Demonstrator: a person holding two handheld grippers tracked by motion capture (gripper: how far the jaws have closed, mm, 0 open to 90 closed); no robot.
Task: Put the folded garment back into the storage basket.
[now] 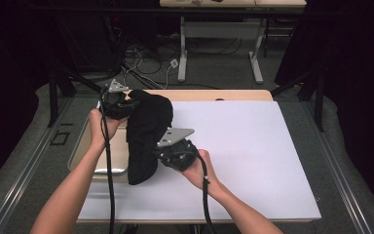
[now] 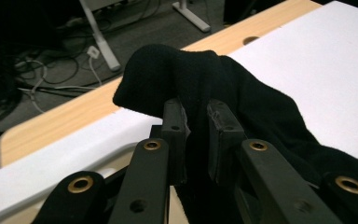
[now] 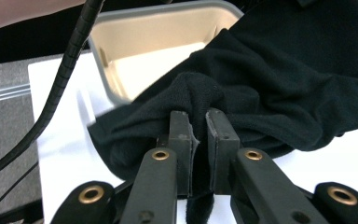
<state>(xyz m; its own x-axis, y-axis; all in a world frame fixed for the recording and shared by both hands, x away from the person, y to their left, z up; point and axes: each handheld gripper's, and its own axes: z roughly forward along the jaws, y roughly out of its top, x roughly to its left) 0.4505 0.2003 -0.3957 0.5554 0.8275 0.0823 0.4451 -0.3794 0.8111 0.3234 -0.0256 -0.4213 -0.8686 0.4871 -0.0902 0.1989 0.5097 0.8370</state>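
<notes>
A black fleece cloth (image 1: pixel 146 131) hangs bunched between both grippers, over the left side of the white board (image 1: pixel 253 146). My left gripper (image 1: pixel 121 103) is shut on the cloth's far end; in the left gripper view a fold of the cloth (image 2: pixel 205 88) is pinched between the jaws of the left gripper (image 2: pixel 197 116). My right gripper (image 1: pixel 161 152) is shut on the near part; in the right gripper view the cloth (image 3: pixel 279 79) bulges above the closed pads of the right gripper (image 3: pixel 199 123). The cloth's lower edge droops toward the tray.
A beige tray (image 1: pixel 85 146) with a grey rim sits at the table's left edge, partly under the cloth; its inside (image 3: pixel 168 42) is bare. A black cable (image 3: pixel 60 79) trails past it. Beyond the wooden table edge (image 1: pixel 224 95) are floor cables and another table's legs.
</notes>
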